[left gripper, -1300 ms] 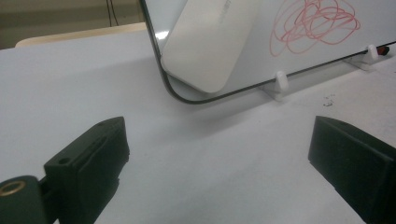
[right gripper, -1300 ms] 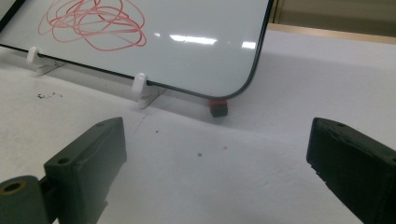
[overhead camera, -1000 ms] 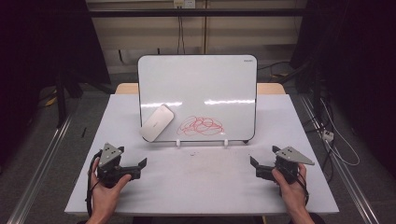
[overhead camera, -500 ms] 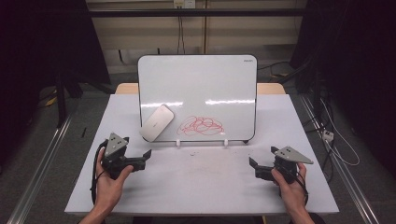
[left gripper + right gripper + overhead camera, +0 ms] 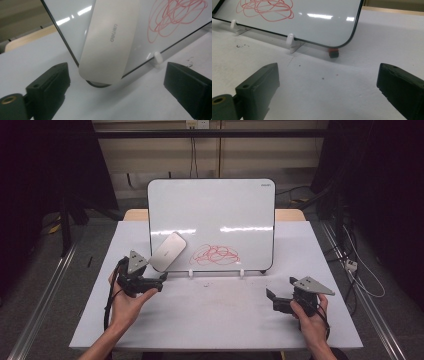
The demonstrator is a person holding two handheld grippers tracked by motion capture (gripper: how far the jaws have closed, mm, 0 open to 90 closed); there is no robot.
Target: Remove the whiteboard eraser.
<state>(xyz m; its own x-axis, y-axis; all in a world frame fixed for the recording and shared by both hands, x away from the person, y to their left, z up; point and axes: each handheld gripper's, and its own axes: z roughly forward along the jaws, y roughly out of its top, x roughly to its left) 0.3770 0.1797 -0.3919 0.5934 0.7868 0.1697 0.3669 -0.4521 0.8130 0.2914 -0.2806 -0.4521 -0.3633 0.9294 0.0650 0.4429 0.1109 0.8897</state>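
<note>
A whiteboard (image 5: 215, 215) stands upright on two white clips at the middle of the table, with a red scribble (image 5: 216, 255) low on its face. A beige eraser (image 5: 168, 251) clings to the board's lower left corner. My left gripper (image 5: 161, 281) is open just below and left of the eraser; the left gripper view has the eraser (image 5: 110, 40) close ahead between the black jaws, not touched. My right gripper (image 5: 272, 299) rests open near the table's front right, facing the board's lower right corner (image 5: 342, 42), with nothing between its jaws.
The white table (image 5: 215, 320) carries dark specks (image 5: 242, 46) in front of the board. A small red and black block (image 5: 333, 53) sits under the board's right corner. Metal rails (image 5: 45, 290) flank the table, and cables (image 5: 360, 270) lie on the floor at right.
My left gripper has moved forward and to the right, up to the eraser at the board's lower left corner. The right gripper has stayed in place.
</note>
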